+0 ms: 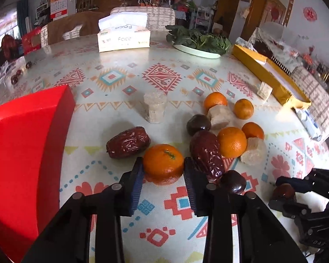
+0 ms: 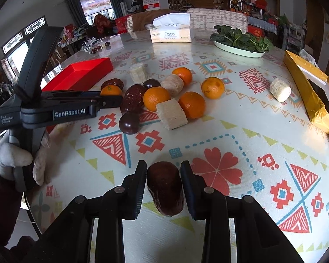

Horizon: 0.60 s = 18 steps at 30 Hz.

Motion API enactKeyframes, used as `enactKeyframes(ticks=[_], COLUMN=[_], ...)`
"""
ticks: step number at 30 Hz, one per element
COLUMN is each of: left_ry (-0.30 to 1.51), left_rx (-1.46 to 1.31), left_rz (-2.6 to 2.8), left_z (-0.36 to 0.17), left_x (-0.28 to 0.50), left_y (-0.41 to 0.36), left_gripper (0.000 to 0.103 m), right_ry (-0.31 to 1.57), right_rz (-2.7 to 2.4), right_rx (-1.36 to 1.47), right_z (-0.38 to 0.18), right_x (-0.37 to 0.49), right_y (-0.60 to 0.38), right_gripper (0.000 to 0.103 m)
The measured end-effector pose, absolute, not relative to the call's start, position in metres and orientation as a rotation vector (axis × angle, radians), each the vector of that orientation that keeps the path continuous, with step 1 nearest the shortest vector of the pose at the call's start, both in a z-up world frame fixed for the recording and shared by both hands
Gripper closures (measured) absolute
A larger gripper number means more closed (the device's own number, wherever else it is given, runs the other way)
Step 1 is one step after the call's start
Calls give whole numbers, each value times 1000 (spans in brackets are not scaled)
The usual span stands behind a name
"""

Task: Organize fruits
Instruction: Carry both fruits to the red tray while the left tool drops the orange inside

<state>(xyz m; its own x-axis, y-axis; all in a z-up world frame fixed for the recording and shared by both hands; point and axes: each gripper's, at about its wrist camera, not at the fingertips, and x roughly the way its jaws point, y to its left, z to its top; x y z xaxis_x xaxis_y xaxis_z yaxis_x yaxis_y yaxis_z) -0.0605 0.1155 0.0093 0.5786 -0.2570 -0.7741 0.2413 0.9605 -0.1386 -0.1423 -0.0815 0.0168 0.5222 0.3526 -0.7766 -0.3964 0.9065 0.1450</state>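
My left gripper (image 1: 163, 169) is shut on an orange mandarin (image 1: 163, 163) that sits on the table; it also shows in the right wrist view (image 2: 111, 90). My right gripper (image 2: 163, 184) is shut on a dark red date (image 2: 165, 188), held above the tablecloth; it also shows in the left wrist view (image 1: 283, 191). A red box (image 1: 22, 149) lies at the left. Several mandarins (image 1: 232, 142), wrinkled red dates (image 1: 127, 142), dark round fruits (image 1: 233, 182) and pale sugarcane chunks (image 1: 154, 107) lie in a loose cluster mid-table.
A tissue box (image 1: 124, 36), a plate of leafy greens (image 1: 199, 41) and a yellow box (image 1: 272, 79) stand at the far and right sides. A few dark fruits (image 1: 14, 79) lie at the far left edge. The table has a patterned cloth (image 2: 219, 144).
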Motion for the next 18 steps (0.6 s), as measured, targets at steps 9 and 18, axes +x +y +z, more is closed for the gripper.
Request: enactKeyframes(ticks=[9, 18], left_ry=[801, 714], left_rx=[-142, -267], left_rz=[-272, -54], left_z=[35, 60], left_x=[-86, -112], left_y=[142, 238], left_gripper=[69, 69], right_ry=[894, 858], right_rz=[443, 683], right_rx=[-13, 18], right_z=[31, 79], right_x=[-149, -134], right_y=[-80, 0], right_gripper=[70, 71])
